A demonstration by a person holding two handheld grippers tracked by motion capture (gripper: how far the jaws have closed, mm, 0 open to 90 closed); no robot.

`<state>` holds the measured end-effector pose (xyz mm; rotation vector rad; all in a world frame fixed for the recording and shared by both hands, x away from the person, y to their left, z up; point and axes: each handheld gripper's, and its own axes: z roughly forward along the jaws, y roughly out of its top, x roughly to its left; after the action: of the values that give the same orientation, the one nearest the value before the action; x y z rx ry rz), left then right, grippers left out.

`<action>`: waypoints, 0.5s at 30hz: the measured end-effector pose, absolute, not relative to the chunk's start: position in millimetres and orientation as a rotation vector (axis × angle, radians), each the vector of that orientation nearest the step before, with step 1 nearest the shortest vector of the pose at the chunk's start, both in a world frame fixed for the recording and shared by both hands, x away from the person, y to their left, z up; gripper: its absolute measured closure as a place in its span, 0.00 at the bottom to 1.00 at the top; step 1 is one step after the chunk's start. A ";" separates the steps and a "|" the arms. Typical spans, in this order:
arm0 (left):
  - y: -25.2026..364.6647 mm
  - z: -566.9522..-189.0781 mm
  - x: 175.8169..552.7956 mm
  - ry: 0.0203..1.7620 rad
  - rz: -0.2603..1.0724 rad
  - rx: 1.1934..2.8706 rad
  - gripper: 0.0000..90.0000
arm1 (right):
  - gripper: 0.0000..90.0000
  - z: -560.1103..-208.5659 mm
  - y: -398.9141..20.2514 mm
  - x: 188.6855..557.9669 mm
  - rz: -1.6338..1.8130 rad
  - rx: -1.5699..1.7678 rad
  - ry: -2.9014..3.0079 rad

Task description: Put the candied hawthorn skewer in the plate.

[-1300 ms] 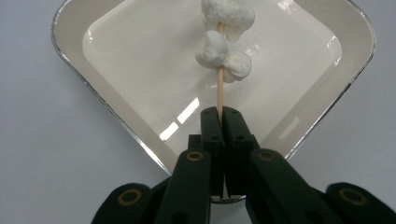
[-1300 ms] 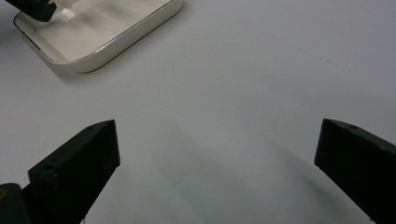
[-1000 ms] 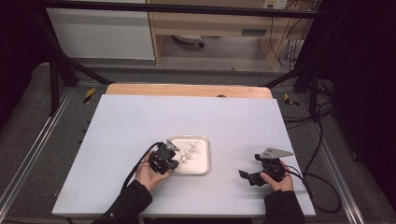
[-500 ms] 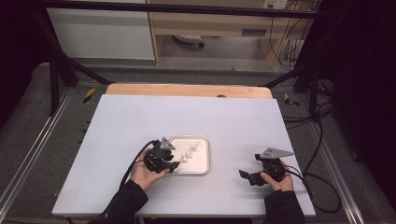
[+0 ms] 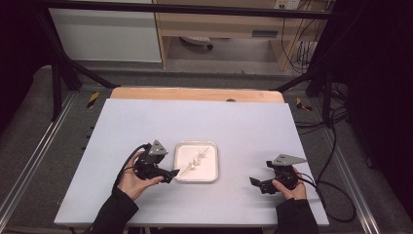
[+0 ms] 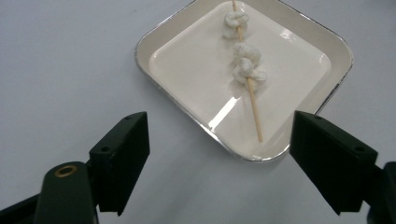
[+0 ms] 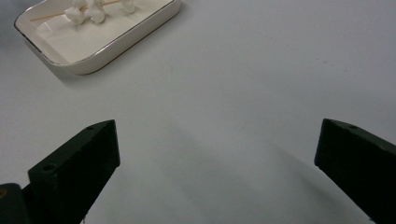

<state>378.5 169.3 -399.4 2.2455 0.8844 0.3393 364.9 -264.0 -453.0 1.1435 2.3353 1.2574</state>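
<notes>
Writing: I read no brand, label or lettering on the tray, skewer or grippers
Left gripper [image 5: 171,174]: in my left hand, at the tray's left edge, jaws spread wide and nothing between them; they have just been opening
Left gripper view: my two black jaws [no grip] frame the tray's near corner, the skewer's bare end lies between and beyond them, apart from both pads
Skewer [image 6: 244,65]: thin wooden stick with white knotted lumps threaded on it, lying flat and diagonal inside the tray, released, touching no jaw
Skewer in high view [image 5: 197,160]: runs from the tray's near left toward its far right
Tray [image 6: 164,88]: white, square, rounded corners, silver-looking rim, sits on the table a bit toward my side of the middle
Right gripper [image 5: 256,183]: in my right hand, well to the right of the tray, jaws wide apart, holding nothing, pointing left toward the tray
Right gripper view: bare table between my jaws, tray [image 7: 93,63] at the far upper left with the skewer [image 7: 56,15] across it
Table [image 5: 243,126]: pale board, wooden strip along its far edge
Room: open surface all round the tray, wide bare stretch between tray and right gripper, far half of the board free
Edges: both hands sit near the board's near edge, metal rails run down either side
</notes>
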 end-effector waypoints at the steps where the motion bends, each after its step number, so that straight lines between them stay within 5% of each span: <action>1: 172.7 -399.1 377.6 0.887 0.344 2.239 0.21 | 0.01 -452.9 -264.6 365.1 1.252 1.138 2.336; 5: 193.8 -401.6 372.3 0.914 0.362 2.200 0.13 | 0.01 -452.8 -265.5 365.0 1.253 1.150 2.334; 15: 239.9 -429.4 360.6 0.977 0.374 2.099 0.12 | 0.01 -454.4 -264.4 365.1 1.238 1.156 2.347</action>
<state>360.6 239.9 -429.4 2.0991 0.9772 0.3739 365.1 -264.4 -454.4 1.1564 2.3471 1.2383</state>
